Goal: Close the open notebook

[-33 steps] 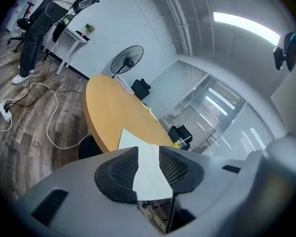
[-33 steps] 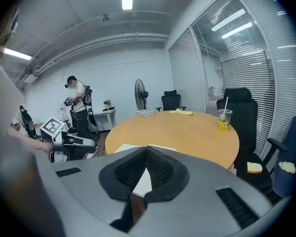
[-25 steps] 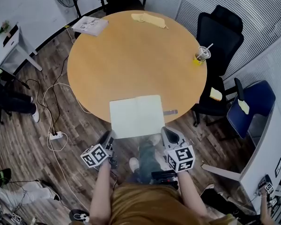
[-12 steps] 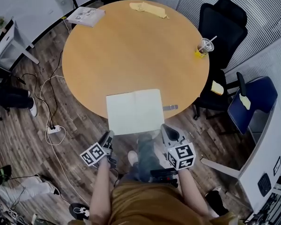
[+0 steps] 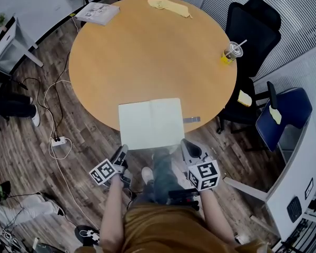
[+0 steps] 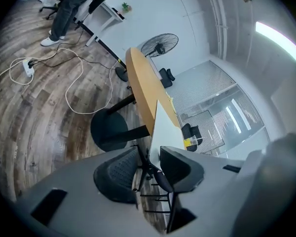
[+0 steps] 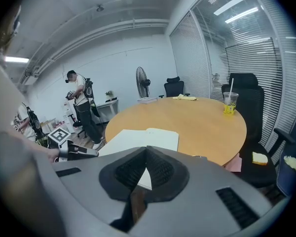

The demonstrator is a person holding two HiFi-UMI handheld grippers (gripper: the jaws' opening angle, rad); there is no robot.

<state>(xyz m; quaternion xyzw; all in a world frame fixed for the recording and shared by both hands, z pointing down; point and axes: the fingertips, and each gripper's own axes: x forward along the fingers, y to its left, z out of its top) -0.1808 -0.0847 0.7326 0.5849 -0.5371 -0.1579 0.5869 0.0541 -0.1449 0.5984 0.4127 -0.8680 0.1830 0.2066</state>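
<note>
The notebook (image 5: pixel 151 123) lies open with blank white pages at the near edge of the round wooden table (image 5: pixel 147 51), overhanging it slightly. My left gripper (image 5: pixel 122 152) hangs just below the notebook's left corner; its jaws are apart and closing, with nothing between them. In the left gripper view (image 6: pixel 150 154) the notebook (image 6: pixel 163 132) shows edge-on past the fingers. My right gripper (image 5: pixel 187 145) is below the notebook's right corner, apart from it. In the right gripper view (image 7: pixel 146 149) the pads meet with nothing held, and the notebook (image 7: pixel 143 139) lies just ahead.
A drink cup with a straw (image 5: pixel 230 52) stands at the table's right. A yellow cloth (image 5: pixel 167 5) and a booklet (image 5: pixel 97 12) lie at the far side. A small grey item (image 5: pixel 191 119) sits right of the notebook. Black chairs (image 5: pixel 253 25), a blue chair (image 5: pixel 284 112) and floor cables (image 5: pixel 58 140) surround the table.
The left gripper's marker cube has rolled a little and sunk slightly. Both grippers stay below the table's near edge. The notebook lies open as before.
</note>
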